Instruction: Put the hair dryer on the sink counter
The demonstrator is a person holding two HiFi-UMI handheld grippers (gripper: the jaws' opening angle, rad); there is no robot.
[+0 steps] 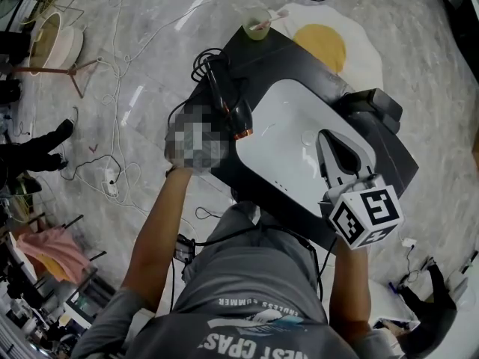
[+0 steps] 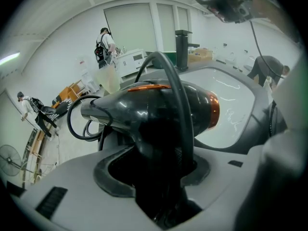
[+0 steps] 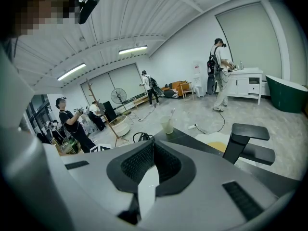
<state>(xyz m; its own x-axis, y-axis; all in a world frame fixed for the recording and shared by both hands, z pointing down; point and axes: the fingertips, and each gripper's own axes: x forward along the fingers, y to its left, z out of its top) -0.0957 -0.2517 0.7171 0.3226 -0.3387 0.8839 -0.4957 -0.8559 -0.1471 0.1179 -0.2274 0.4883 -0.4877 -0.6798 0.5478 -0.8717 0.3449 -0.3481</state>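
Note:
A black hair dryer (image 1: 230, 109) with an orange ring lies on the dark sink counter (image 1: 262, 57), just left of the white basin (image 1: 288, 144). Its coiled cord (image 1: 202, 64) trails toward the counter's far corner. My left gripper (image 2: 159, 153) holds the dryer's handle (image 2: 161, 143) between its jaws, with the dryer body (image 2: 144, 105) lying across in front of them. In the head view a mosaic patch covers this gripper. My right gripper (image 1: 330, 136) hovers over the basin's right side, shut and empty; in the right gripper view (image 3: 150, 150) only a thin white sliver shows between its jaws.
A black faucet (image 1: 374, 105) stands at the basin's right edge. A green cup (image 1: 257, 24) sits on the counter's far corner. Cables run over the floor (image 1: 112, 148) to the left. An egg-shaped rug (image 1: 322, 43) lies beyond the counter. Several people (image 3: 219, 71) stand farther off.

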